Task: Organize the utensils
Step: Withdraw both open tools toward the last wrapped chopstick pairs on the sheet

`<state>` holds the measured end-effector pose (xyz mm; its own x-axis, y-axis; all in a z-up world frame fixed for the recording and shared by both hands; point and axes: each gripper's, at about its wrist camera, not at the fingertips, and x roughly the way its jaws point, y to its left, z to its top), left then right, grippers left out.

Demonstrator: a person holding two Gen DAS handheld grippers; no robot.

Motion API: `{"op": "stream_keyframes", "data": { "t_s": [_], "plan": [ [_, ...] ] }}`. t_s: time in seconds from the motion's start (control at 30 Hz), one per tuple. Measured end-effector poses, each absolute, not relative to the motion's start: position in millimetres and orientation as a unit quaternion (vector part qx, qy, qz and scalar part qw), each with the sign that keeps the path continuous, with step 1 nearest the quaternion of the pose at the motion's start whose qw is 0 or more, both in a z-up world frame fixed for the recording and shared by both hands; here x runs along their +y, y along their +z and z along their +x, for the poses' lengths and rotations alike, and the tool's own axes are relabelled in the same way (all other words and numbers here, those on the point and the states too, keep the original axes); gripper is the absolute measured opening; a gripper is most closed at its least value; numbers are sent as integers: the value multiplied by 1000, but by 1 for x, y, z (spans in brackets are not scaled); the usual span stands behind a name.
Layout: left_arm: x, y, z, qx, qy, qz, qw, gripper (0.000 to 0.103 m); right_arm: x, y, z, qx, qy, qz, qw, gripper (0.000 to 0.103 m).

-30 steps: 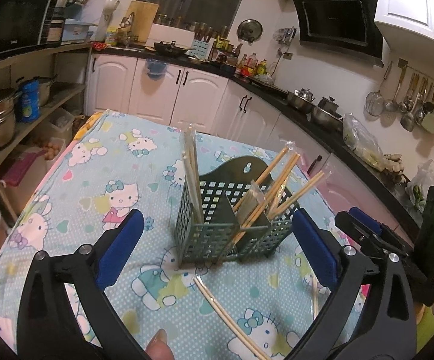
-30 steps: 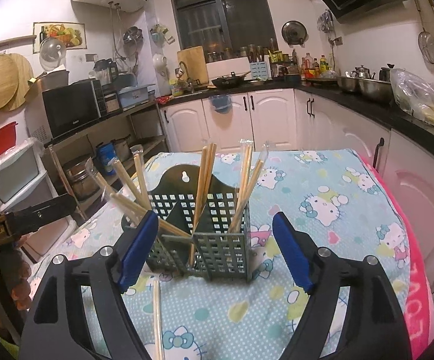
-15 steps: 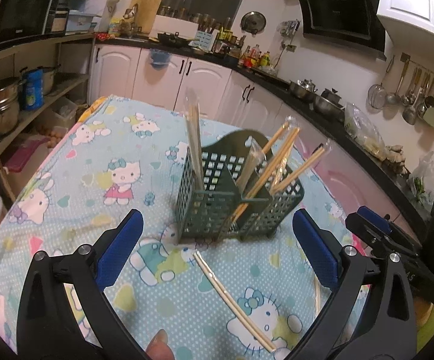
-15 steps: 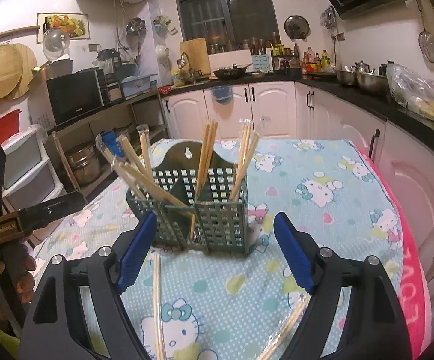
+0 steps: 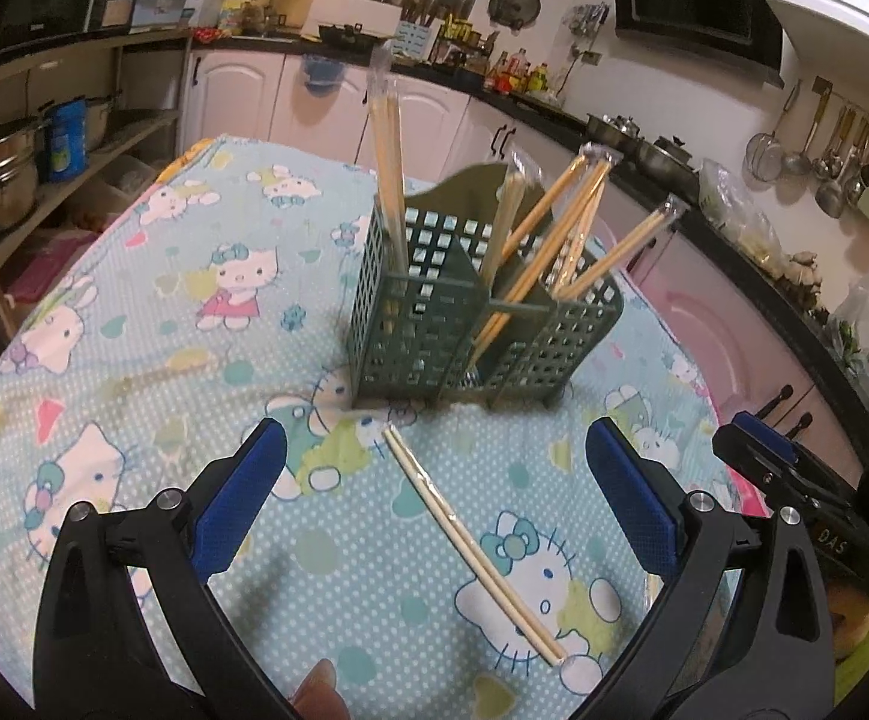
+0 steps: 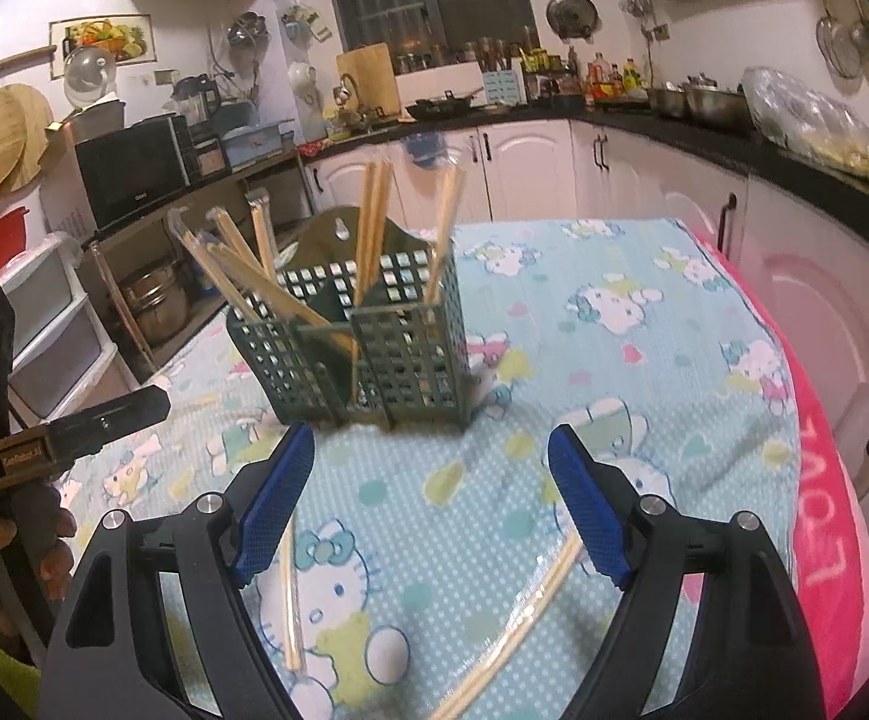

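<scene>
- Left tool (image 5: 434,498): blue-padded fingers (image 5: 241,504) spread wide, nothing between the pads; it hangs over the desk (image 5: 152,312) short of the holder.
- Right tool (image 6: 431,504): fingers (image 6: 586,513) likewise spread wide, nothing pinched. Its tip also shows at the right edge of the left wrist view.
- Green lattice utensil holder (image 5: 470,324) stands upright on the desk beyond both tools, clear of the pads. It is divided into compartments.
- Several wrapped chopstick pairs (image 5: 554,228) stand in the holder: one pair near upright in the left-hand compartment as the left wrist view shows it, the others leaning outward from the remaining compartments.
- One wrapped chopstick pair (image 5: 473,546) lies loose on the desk in front of the holder, running diagonally between the left tool's fingers; its far end lies close to the holder's base.
- A second loose pair (image 6: 512,624) lies diagonally on the cloth under the right tool, partly hidden by the right-hand finger.
- Desk covering: light blue cartoon-cat cloth (image 6: 614,312).
- A person's hand (image 6: 8,552) grips the left tool's handle, at the left edge of the right wrist view.
</scene>
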<state>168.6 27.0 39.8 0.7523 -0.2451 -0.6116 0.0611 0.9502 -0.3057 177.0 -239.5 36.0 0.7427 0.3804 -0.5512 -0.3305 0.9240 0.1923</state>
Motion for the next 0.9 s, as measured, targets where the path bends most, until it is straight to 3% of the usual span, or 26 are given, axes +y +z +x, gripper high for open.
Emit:
{"op": "stream_keyframes", "data": {
  "t_s": [0.77,0.9],
  "plan": [
    [-12,-12,182,404,-107,-122,900,91,-276,-15,182,380,164,44,909,78],
    [-8,-21,190,418,-104,-133,892,80,-279,-26,193,407,158,44,899,78]
  ]
}}
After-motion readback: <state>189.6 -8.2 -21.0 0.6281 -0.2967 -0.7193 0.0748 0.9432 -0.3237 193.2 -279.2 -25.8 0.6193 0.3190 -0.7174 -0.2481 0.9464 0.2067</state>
